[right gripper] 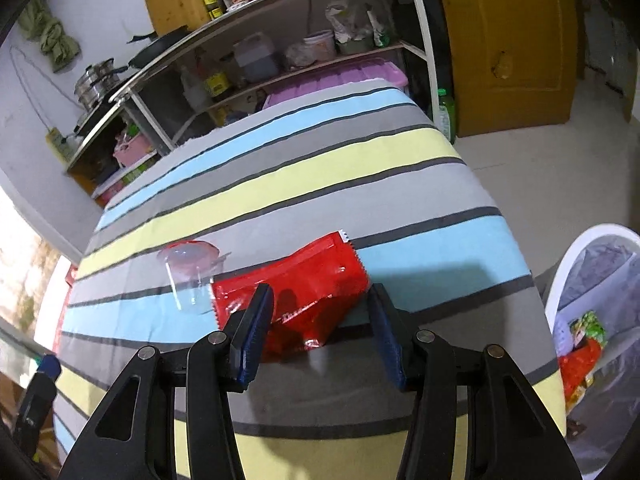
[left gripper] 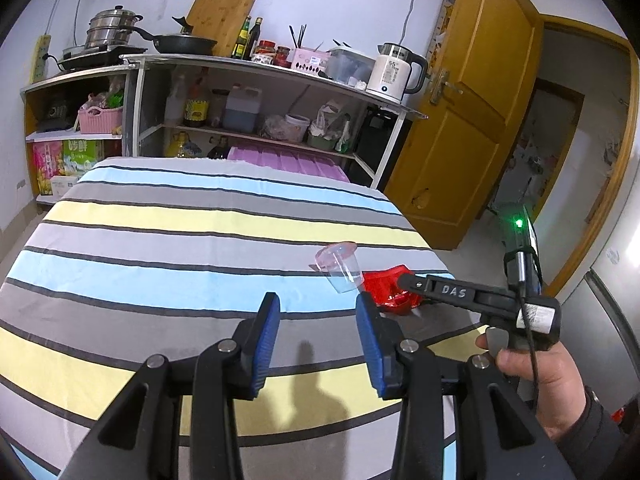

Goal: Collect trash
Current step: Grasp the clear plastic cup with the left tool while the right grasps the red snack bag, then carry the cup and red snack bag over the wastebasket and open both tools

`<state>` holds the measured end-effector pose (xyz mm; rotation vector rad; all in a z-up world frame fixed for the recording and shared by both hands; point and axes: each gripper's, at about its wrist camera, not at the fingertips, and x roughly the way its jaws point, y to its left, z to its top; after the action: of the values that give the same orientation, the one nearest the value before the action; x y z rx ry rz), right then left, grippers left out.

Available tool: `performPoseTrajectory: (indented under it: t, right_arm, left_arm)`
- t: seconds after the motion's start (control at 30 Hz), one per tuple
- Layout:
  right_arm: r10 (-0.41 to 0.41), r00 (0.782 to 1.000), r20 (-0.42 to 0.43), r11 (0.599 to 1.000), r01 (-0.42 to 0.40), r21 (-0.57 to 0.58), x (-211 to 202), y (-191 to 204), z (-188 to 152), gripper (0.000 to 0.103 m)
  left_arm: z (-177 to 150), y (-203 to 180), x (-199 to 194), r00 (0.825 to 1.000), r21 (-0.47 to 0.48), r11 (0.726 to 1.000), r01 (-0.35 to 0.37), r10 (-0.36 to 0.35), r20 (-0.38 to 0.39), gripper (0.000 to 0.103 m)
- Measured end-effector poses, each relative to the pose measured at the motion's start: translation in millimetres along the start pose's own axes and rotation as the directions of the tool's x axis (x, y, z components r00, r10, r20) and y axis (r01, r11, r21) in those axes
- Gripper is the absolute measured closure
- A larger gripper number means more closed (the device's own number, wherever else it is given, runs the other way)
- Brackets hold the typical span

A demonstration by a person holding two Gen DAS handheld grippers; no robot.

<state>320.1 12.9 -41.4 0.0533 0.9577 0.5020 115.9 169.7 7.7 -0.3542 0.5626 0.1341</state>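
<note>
The right gripper [right gripper: 320, 332] is straddling a crinkled, glossy red wrapper [right gripper: 292, 292] lying on the striped tablecloth [right gripper: 280, 184], jaws spread, pads not pressing. A clear plastic cup [right gripper: 192, 276] is lying just beside it. The left gripper [left gripper: 316, 340] is hovering spread, empty.

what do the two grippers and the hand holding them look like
Both the left gripper and right gripper are black linkages with silver pivot bolts and ribbed blue fingers. The right one bears "DAS", a green light and a black cable. The hand wears a dark sleeve.
</note>
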Motion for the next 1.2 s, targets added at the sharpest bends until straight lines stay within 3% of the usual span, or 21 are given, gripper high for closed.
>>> performPoseTrajectory:
  t: [0.13, 0.17, 0.2, 0.57, 1.13, 1.2]
  right_arm:
    - [-0.016, 1.000, 0.013, 0.999, 0.017, -0.044, -0.1, 4.2, -0.9, 0.069]
    - [-0.020, 1.000, 0.014, 0.999, 0.021, -0.051, -1.1, 3.1, -1.5, 0.082]
    - [-0.009, 1.000, 0.008, 0.999, 0.010, -0.051, -1.9, 0.9, -2.1, 0.087]
    - [0.067, 0.997, 0.033, 0.995, -0.065, -0.070, -27.0, -22.5, -12.0, 0.091]
    - [0.135, 0.989, 0.067, 0.991, -0.136, 0.000, -50.7, -71.2, -17.4, 0.091]
    - [0.137, 0.988, 0.068, 0.990, -0.138, 0.004, -51.5, -73.9, -18.1, 0.091]
  left_arm:
    - [1.4, -4.8, 4.1, 1.000, 0.009, 1.000, -0.003, 0.003, -0.012, 0.062]
    - [2.5, -5.8, 5.4, 1.000, 0.011, 1.000, -0.005, 0.005, -0.016, 0.062]
    - [4.1, -5.7, 6.8, 1.000, 0.012, 1.000, -0.006, 0.007, -0.018, 0.062]
    - [18.3, -30.5, 49.7, 0.994, 0.032, 0.999, -0.019, 0.022, -0.105, 0.059]
    - [23.6, -54.9, 136.2, 0.964, 0.084, 0.982, -0.168, 0.181, -0.196, 0.060]
    - [21.6, -54.2, 140.3, 0.958, 0.091, 0.980, -0.179, 0.195, -0.211, 0.066]
